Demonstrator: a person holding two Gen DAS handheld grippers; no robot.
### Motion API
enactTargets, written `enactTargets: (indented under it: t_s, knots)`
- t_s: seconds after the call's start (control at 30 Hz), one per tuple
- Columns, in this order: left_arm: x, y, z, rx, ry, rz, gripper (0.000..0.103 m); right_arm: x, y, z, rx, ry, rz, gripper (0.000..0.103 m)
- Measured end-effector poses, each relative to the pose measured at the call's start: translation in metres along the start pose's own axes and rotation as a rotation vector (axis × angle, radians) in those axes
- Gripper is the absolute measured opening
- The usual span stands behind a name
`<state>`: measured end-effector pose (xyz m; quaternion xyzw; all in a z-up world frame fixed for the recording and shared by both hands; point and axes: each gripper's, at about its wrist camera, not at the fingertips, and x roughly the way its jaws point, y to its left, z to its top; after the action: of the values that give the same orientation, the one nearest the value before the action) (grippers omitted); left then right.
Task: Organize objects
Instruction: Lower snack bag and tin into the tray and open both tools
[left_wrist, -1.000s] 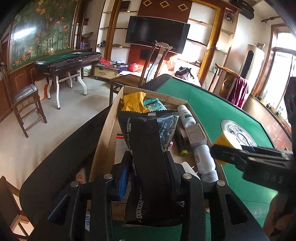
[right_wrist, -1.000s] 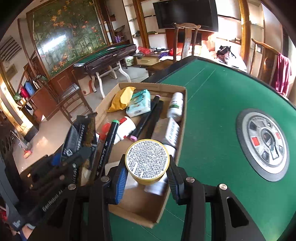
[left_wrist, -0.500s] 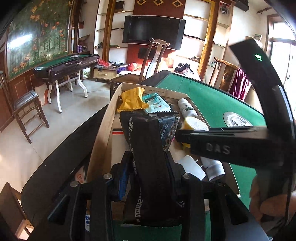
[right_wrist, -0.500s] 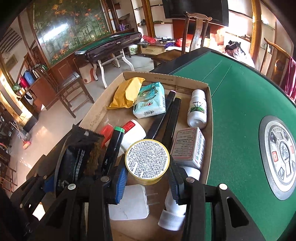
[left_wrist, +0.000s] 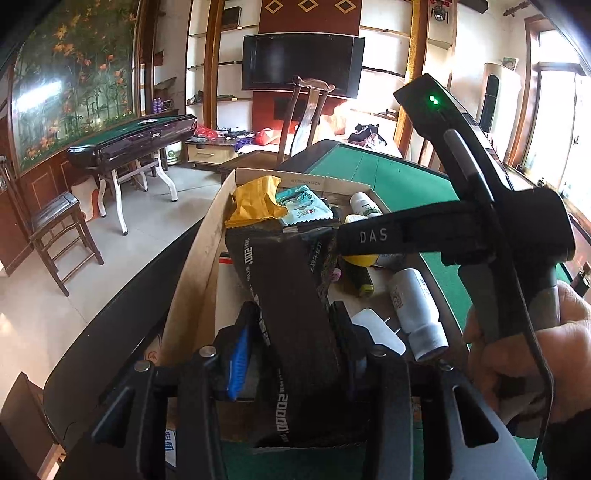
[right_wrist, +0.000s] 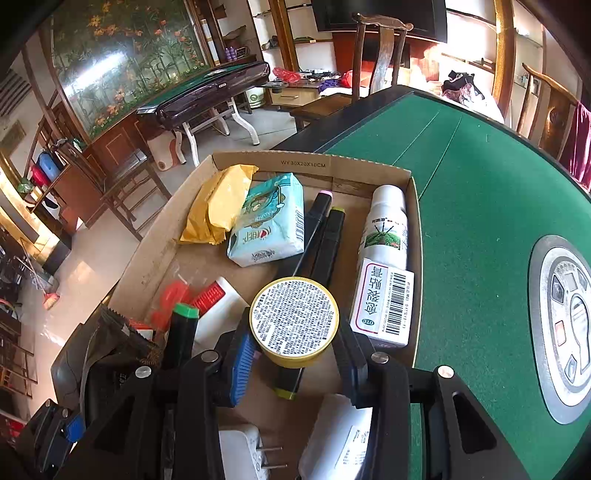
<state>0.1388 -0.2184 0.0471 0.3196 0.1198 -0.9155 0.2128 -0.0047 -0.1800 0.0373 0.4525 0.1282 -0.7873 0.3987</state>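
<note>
Green felt table (right_wrist: 480, 192) carrying open cardboard box (right_wrist: 306, 162), living room with wall TV behind. Left tool (left_wrist: 295, 332) hanging over box's near left corner, jaws easing apart, dark brown snack pouch (left_wrist: 295, 295) standing between them, blue pad clear of pouch. Right tool (right_wrist: 295, 354) hovering over box middle, clamping round yellow tin (right_wrist: 294, 321), printed label facing camera. Lying inside box: yellow packet (right_wrist: 218, 206), tissue pack (right_wrist: 269, 225), black markers (right_wrist: 325, 236), white bottle (right_wrist: 386, 225), medicine carton (right_wrist: 384, 302), white plug (right_wrist: 243, 454).
</note>
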Motion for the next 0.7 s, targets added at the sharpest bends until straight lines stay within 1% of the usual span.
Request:
enactTargets:
  t_s: [0.27,0.7]
  knots:
    - [0.001,0.000,0.001,0.002,0.000,0.012,0.039,0.004,-0.008,0.010,0.045,0.021,0.048,0.044]
    - [-0.003,0.003,-0.002,-0.001,0.001,0.005,0.042,0.007,-0.009,0.014,0.069,0.033,0.068,0.044]
